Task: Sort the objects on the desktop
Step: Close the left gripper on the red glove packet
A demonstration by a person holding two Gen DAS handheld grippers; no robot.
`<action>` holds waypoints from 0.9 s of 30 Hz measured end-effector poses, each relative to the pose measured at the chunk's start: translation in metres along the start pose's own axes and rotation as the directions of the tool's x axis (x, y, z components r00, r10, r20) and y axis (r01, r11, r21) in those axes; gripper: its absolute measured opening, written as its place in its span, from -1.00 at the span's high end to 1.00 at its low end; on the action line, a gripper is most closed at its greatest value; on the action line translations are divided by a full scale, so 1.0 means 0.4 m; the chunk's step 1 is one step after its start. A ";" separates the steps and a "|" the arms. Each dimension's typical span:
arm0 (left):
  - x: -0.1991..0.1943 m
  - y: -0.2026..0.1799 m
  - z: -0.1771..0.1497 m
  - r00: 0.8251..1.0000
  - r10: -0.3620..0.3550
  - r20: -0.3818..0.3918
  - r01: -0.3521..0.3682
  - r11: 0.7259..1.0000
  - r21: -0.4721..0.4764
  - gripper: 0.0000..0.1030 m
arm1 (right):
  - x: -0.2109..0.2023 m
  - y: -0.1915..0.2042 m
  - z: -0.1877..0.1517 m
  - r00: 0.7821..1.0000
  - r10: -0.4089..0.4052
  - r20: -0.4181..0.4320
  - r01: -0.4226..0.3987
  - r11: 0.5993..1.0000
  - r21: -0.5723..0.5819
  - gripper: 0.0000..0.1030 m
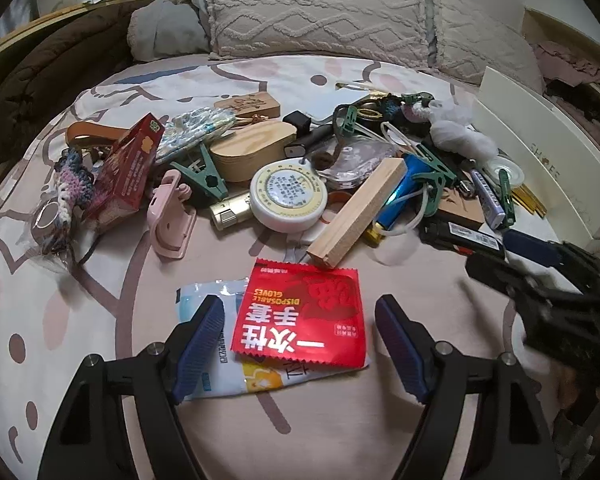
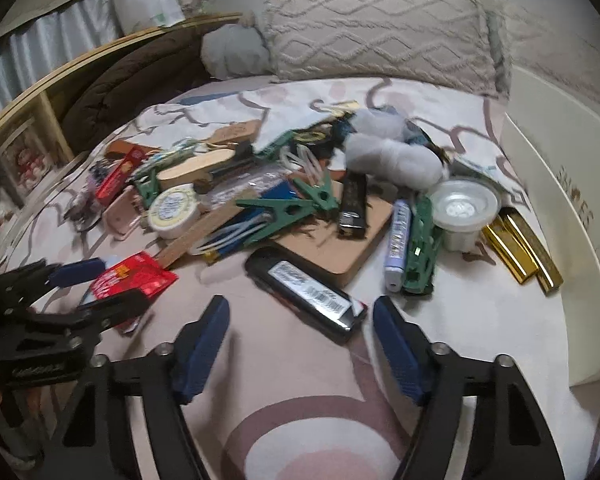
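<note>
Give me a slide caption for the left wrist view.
Open left gripper straddling a red disposable-gloves packet lying before a cluttered pile on the bedsheet.

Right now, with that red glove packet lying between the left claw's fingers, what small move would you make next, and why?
Probably ease the left gripper down and close it on the red glove packet. Its jaws stand open on either side of the packet, not yet touching it, and the packet lies flat on top of a pale blue packet, apart from the pile.
</note>
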State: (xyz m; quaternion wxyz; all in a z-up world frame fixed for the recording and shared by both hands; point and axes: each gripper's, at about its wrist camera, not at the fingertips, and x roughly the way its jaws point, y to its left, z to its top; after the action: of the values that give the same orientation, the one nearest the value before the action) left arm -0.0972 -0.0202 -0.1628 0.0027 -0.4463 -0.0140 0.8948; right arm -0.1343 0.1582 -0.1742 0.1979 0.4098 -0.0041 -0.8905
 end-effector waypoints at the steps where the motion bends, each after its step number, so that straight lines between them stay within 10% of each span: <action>1: 0.000 -0.002 -0.001 1.000 0.000 0.000 0.000 1.000 0.007 -0.52 | 0.005 -0.008 0.000 1.000 -0.004 -0.005 0.004 1.000 0.016 -0.20; 27: 0.022 -0.026 -0.005 0.998 0.063 0.020 -0.064 0.995 0.076 -0.34 | 0.010 0.023 -0.020 0.999 -0.041 0.001 0.041 0.999 -0.035 0.34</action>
State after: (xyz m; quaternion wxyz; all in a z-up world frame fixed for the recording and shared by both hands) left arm -0.1011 -0.0095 -0.1707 -0.0088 -0.4381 0.0346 0.8982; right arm -0.1277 0.1494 -0.1808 0.1867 0.4060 0.0199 -0.8944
